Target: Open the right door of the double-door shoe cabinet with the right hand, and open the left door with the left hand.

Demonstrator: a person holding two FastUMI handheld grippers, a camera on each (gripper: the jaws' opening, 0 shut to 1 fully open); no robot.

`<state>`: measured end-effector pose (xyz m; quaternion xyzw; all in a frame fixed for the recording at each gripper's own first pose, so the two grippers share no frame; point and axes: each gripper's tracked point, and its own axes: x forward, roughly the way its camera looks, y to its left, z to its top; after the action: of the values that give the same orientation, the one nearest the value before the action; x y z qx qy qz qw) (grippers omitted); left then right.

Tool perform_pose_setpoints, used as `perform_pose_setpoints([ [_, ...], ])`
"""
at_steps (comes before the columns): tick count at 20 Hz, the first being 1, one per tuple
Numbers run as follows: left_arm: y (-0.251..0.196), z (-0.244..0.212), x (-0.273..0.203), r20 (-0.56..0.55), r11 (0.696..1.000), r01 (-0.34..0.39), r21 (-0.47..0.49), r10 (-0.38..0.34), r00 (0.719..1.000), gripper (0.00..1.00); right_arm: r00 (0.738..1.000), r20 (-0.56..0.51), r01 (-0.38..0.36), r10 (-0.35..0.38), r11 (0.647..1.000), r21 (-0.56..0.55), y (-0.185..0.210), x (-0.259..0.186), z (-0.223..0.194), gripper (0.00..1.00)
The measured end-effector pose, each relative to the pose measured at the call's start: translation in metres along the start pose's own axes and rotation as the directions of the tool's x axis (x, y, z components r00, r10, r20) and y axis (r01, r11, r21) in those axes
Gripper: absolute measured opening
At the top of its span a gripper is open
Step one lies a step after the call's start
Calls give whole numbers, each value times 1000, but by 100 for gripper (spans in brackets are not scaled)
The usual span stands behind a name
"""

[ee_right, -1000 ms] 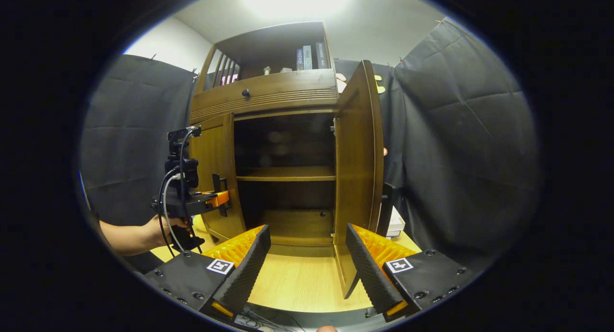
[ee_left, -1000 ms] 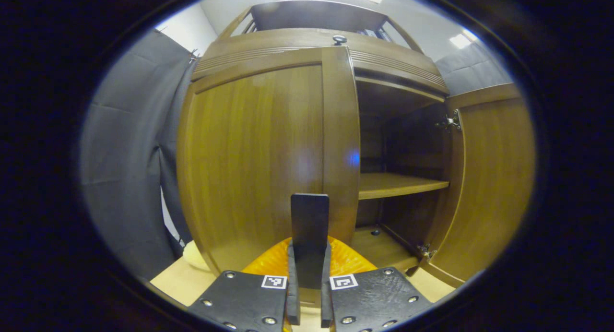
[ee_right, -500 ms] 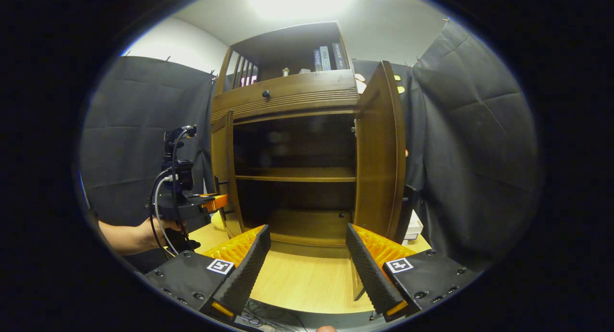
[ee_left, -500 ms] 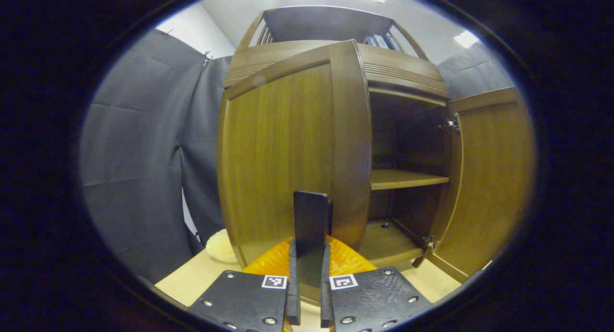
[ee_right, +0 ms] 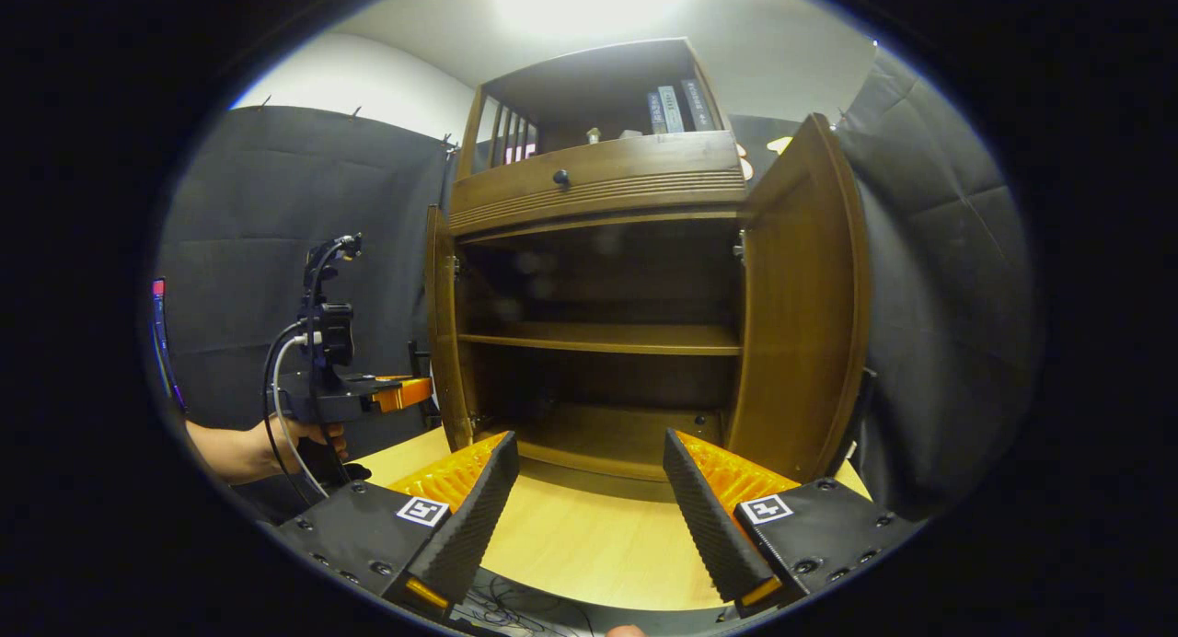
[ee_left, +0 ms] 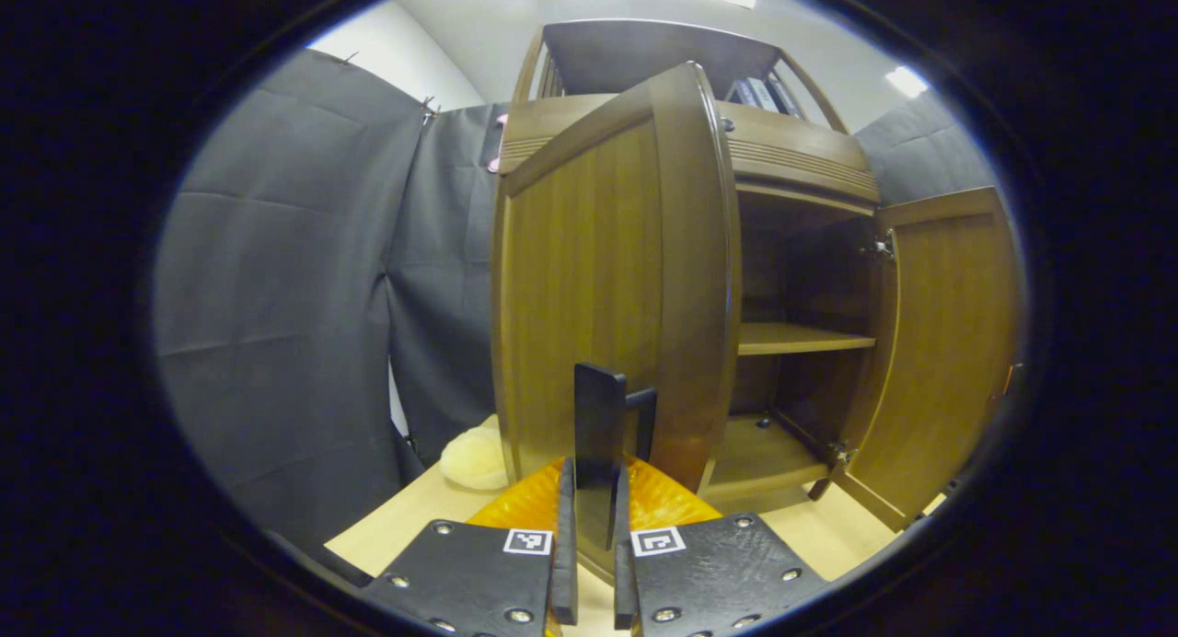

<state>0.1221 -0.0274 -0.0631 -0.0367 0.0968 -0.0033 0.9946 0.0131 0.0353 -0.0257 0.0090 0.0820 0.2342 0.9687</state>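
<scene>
In the left gripper view my left gripper (ee_left: 592,479) is shut on the dark bar handle (ee_left: 598,416) of the left door (ee_left: 589,269), which stands swung wide from the wooden shoe cabinet. The right door (ee_left: 948,342) stands open beyond it. From the right gripper view, the cabinet (ee_right: 598,186) shows both doors open: the left door (ee_right: 442,333) edge-on, the right door (ee_right: 801,306) angled outward. My right gripper (ee_right: 589,439) is open, holds nothing and hangs in front of the cabinet above the table. The left gripper (ee_right: 405,393) is at the left door, held by a hand (ee_right: 285,434).
Inside are a middle shelf (ee_right: 598,338) and a bottom board (ee_right: 607,434). A drawer with a knob (ee_right: 560,176) and books (ee_right: 672,108) sit above. A cream soft object (ee_left: 474,457) lies on the light wooden table (ee_right: 580,545) left of the cabinet.
The left door has swung further open, pulled by my left gripper on its handle. The right gripper view has shifted so that the cabinet sits more to the right; the right gripper stays open.
</scene>
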Motion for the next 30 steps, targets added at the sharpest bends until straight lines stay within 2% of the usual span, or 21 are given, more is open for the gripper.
perform_pose_setpoints([
  [1, 5, 0, -2, -2, 1000, -2, 0, 2, 1000, 19, 1000, -2, -15, 15, 1000, 1, 4, 3, 0, 95],
  [2, 9, -1, -4, -7, 1000, -4, -1, 4, 1000, 19, 1000, -3, -30, 30, 1000, 2, 10, 7, -1, 99],
  [4, 19, -1, -8, -9, 1000, -15, -3, 15, 1000, 19, 999, -4, -53, 53, 999, 3, 18, 13, -1, 95],
  [6, 35, -2, -15, -6, 999, -46, 7, 46, 999, 19, 997, -2, -76, 76, 997, 2, 26, 19, 0, 99],
  [7, 43, -2, -18, -5, 998, -67, 16, 67, 998, 19, 996, -3, -86, 86, 996, 0, 29, 23, 0, 95],
  [10, 71, 4, -23, 14, 994, -106, 19, 105, 994, 18, 993, -8, -117, 117, 993, -2, 42, 32, -2, 95],
  [11, 78, 9, -24, 25, 993, -117, 16, 117, 993, 14, 992, -11, -127, 127, 992, -2, 45, 36, -2, 95],
  [12, 87, 12, -24, 33, 992, -128, 17, 127, 991, 18, 991, -14, -136, 136, 991, -4, 50, 39, -2, 95],
  [13, 96, 9, -20, 40, 989, -148, 28, 147, 988, 6, 989, -17, -145, 144, 989, -8, 53, 42, -3, 95],
  [15, 102, 10, -23, 44, 991, -137, 16, 136, 990, 5, 987, -21, -161, 161, 987, -11, 59, 48, -4, 95],
  [16, 104, 10, -23, 46, 991, -128, 23, 127, 991, 5, 985, -23, -169, 169, 985, -12, 63, 51, -4, 99],
  [17, 105, 9, -25, 51, 992, -122, 29, 120, 991, 8, 984, -26, -175, 175, 985, -12, 65, 54, -4, 99],
  [18, 106, 9, -25, 53, 993, -114, 33, 112, 992, 5, 983, -27, -180, 180, 984, -11, 67, 58, -5, 99],
  [19, 109, 8, -23, 56, 993, -110, 36, 108, 993, 7, 982, -28, -186, 186, 982, -10, 69, 62, -5, 95],
  [20, 112, 8, -23, 55, 994, -104, 36, 102, 993, 5, 981, -29, -192, 192, 981, -9, 71, 65, -6, 99],
  [22, 121, 4, -24, 54, 995, -90, 30, 88, 995, 5, 979, -31, -200, 199, 980, -8, 75, 72, -7, 99],
  [23, 123, 4, -24, 55, 996, -80, 31, 78, 995, 6, 979, -29, -204, 204, 979, -6, 77, 76, -5, 95],
  [30, 139, 6, -27, 65, 999, -16, 39, 14, 998, 5, 974, -19, -227, 227, 974, -5, 88, 97, -8, 99],
])
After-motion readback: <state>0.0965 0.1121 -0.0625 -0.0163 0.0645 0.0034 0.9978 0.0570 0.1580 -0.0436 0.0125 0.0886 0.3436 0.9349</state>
